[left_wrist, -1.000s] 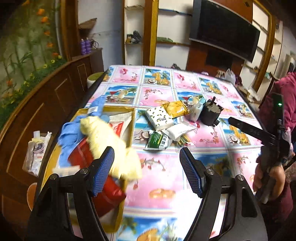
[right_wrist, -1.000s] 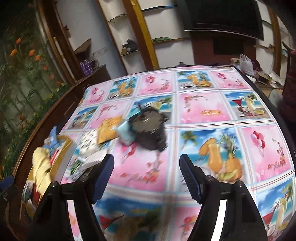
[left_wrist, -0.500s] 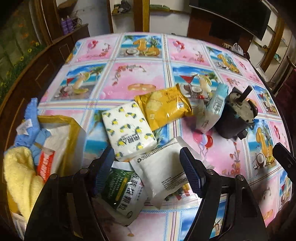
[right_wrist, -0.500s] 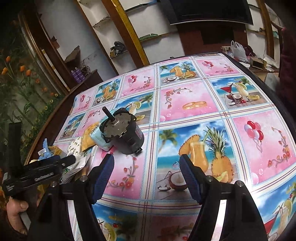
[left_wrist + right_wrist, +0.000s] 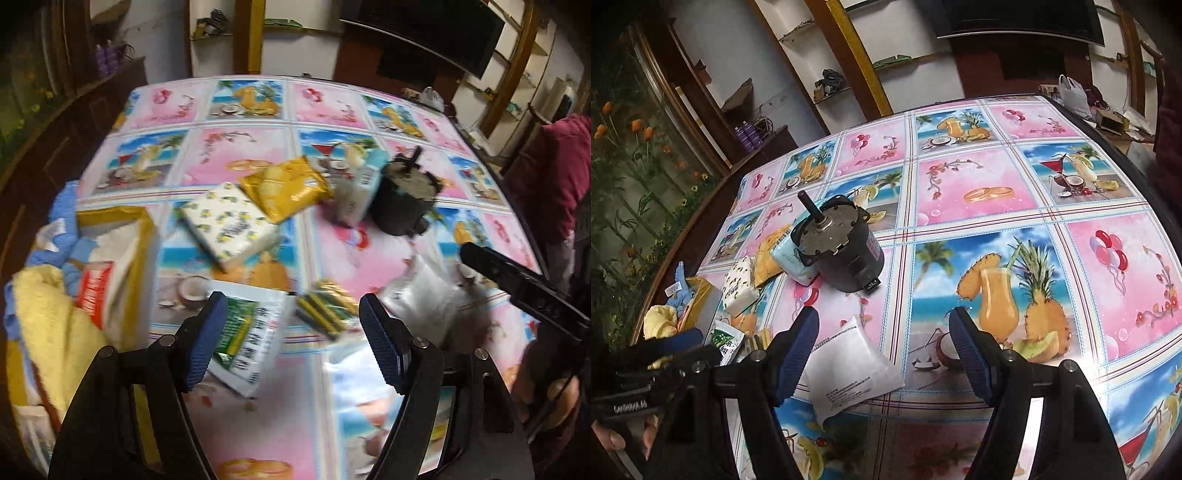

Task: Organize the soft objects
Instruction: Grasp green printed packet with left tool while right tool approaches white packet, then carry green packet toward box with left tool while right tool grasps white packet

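My left gripper (image 5: 291,343) is open and hangs low over the table with nothing gripped. A green-and-white packet (image 5: 243,339) lies under its left finger. Beyond it lie a striped green-yellow pack (image 5: 325,306), a lemon-print tissue pack (image 5: 229,225), a yellow snack bag (image 5: 284,188) and a light blue pack (image 5: 360,192). A white pouch (image 5: 849,365) lies flat under my open right gripper (image 5: 882,350), close to its left finger. At the far left an open yellow box (image 5: 142,229) holds a yellow towel (image 5: 48,314) and a blue cloth (image 5: 62,206).
A black motor (image 5: 838,247) with a shaft stands mid-table against the light blue pack. The patterned tablecloth (image 5: 1015,192) runs bare to the right and far side. A person in a dark red sleeve (image 5: 550,177) stands at the right edge. Shelves and a TV line the back.
The left gripper swung from over the yellow box toward the loose packets and dropped lower. The white pouch now lies farther right, under the right gripper, and the striped pack shows uncovered.
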### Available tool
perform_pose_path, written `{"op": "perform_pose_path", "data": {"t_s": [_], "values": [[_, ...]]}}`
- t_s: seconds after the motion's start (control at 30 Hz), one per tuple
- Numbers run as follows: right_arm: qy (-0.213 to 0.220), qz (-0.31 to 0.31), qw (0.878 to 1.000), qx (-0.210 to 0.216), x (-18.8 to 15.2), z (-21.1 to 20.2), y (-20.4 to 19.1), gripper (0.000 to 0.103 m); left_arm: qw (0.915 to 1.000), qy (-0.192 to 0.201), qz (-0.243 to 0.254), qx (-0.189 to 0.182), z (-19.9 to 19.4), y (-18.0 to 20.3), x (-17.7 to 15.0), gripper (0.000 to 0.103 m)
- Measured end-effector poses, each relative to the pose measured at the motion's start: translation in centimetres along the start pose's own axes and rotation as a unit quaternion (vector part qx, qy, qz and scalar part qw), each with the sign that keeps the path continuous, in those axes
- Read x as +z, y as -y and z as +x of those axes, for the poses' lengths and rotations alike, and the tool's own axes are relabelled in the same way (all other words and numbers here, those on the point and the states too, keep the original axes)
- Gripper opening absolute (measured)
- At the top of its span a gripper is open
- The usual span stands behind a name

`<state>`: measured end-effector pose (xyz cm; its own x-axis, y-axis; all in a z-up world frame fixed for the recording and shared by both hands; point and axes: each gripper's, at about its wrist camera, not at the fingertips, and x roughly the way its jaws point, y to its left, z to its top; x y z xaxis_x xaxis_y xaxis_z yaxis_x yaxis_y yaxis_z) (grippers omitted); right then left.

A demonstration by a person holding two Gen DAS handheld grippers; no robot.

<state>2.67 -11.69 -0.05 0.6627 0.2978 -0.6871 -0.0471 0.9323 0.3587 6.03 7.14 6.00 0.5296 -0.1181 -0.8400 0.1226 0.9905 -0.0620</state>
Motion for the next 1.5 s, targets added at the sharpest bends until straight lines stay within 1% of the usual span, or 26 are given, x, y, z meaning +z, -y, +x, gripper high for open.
{"op": "perform_pose_path", "data": {"t_s": [0.1,0.23,0.27,0.3,0.33,0.37,0.4,0.43,0.47,0.5,0.6,0.7,0.8,0.83,0.87,1.0,1.07,1.1,1.13,1.17,1.2,1.27,1.33,1.43,1.47,1.5], "values": [[-0.021,-0.01,1.0,0.007,-0.2,0.9,-0.4,0.073,0.9973,-0.007,0.037,0.064,1.4,-0.4,-0.6,0.074],[-0.043,-0.011,0.999,0.018,-0.7,1.8,-0.5,0.073,0.9883,-0.031,0.099,0.112,4.5,0.3,-1.7,0.076],[-0.05,-0.012,0.999,0.019,-0.7,2.1,-0.5,0.073,0.9894,-0.011,0.096,0.108,4.2,0.2,-1.9,0.076],[-0.057,-0.011,0.998,0.021,-0.8,2.5,-0.5,0.073,0.9907,-0.024,0.093,0.097,4.3,0.1,-2.1,0.076],[-0.063,-0.009,0.998,0.023,-0.9,2.7,-0.4,0.073,0.9939,-0.03,0.081,0.069,4.1,-0.1,-2.2,0.075],[-0.058,-0.013,0.998,0.023,-0.9,2.7,-0.5,0.073,0.9956,-0.049,0.071,0.036,4.2,0.0,-2.2,0.064],[-0.059,-0.018,0.998,0.021,-1.0,2.7,-0.7,0.074,0.9965,-0.053,0.065,0.007,3.8,0.0,-2.4,0.053],[-0.061,-0.021,0.998,0.024,-1.1,2.7,-0.9,0.074,0.9962,-0.052,0.07,0.006,3.6,0.4,-2.5,0.051],[-0.062,-0.025,0.997,0.027,-1.2,2.8,-1.2,0.074,0.9958,-0.044,0.079,0.015,3.1,0.7,-2.8,0.042],[-0.065,-0.03,0.997,0.029,-1.3,2.8,-1.5,0.074,0.9954,-0.036,0.087,0.021,2.7,1.0,-3.0,0.04],[-0.071,-0.065,0.995,0.024,-1.9,3.0,-2.9,0.075,0.9963,-0.035,0.079,0.006,1.9,1.2,-3.9,0.04],[-0.068,-0.123,0.99,-0.011,-2.9,3.3,-4.9,0.076,0.9971,-0.028,0.071,-0.002,1.2,1.5,-4.8,0.04],[-0.064,-0.204,0.974,-0.068,-4.4,3.9,-7.2,0.076,0.9982,-0.02,0.055,-0.011,0.8,1.5,-5.3,0.04],[-0.052,-0.216,0.972,-0.07,-4.7,3.7,-7.5,0.076,0.9985,-0.018,0.049,-0.014,1.0,1.4,-5.2,0.04],[-0.057,-0.218,0.972,-0.066,-4.8,3.8,-7.6,0.074,0.9988,-0.015,0.044,-0.017,0.8,1.3,-5.3,0.039],[-0.058,-0.206,0.975,-0.053,-4.7,3.3,-6.9,0.054,0.9991,0.006,0.022,-0.035,-1.2,1.1,-6.4,0.039],[-0.057,-0.198,0.978,-0.043,-4.7,2.8,-6.8,0.049,0.999,0.022,0.011,-0.038,-2.7,0.9,-7.1,0.039],[-0.053,-0.195,0.979,-0.039,-4.7,2.5,-6.7,0.032,0.9986,0.032,0.004,-0.042,-3.6,0.7,-7.6,0.039],[-0.05,-0.193,0.979,-0.038,-4.6,2.3,-6.7,0.011,0.9981,0.042,-0.002,-0.046,-4.4,0.4,-8.0,0.04],[-0.057,-0.183,0.981,-0.033,-4.4,2.3,-6.7,0.0,0.9974,0.052,-0.01,-0.049,-5.3,0.1,-8.4,0.039],[-0.061,-0.171,0.983,-0.026,-4.3,2.3,-6.5,0.0,0.9965,0.062,-0.019,-0.052,-6.3,-0.4,-8.9,0.04],[-0.064,-0.167,0.983,-0.036,-4.6,2.5,-6.5,0.0,0.9945,0.078,-0.037,-0.058,-8.0,-1.5,-9.7,0.04],[-0.06,-0.154,0.986,-0.034,-4.6,2.2,-6.2,0.0,0.9926,0.091,-0.053,-0.06,-9.6,-3.0,-10.4,0.04],[-0.024,-0.146,0.988,-0.032,-4.0,0.5,-5.9,0.0,0.9901,0.107,-0.069,-0.059,-11.6,-4.8,-11.5,0.04],[-0.016,-0.152,0.987,-0.043,-3.7,0.1,-6.1,0.008,0.9895,0.112,-0.071,-0.059,-12.1,-5.2,-11.8,0.04],[-0.018,-0.161,0.985,-0.058,-3.3,0.2,-6.3,0.036,0.9888,0.117,-0.072,-0.06,-12.6,-5.4,-12.2,0.04]]}}
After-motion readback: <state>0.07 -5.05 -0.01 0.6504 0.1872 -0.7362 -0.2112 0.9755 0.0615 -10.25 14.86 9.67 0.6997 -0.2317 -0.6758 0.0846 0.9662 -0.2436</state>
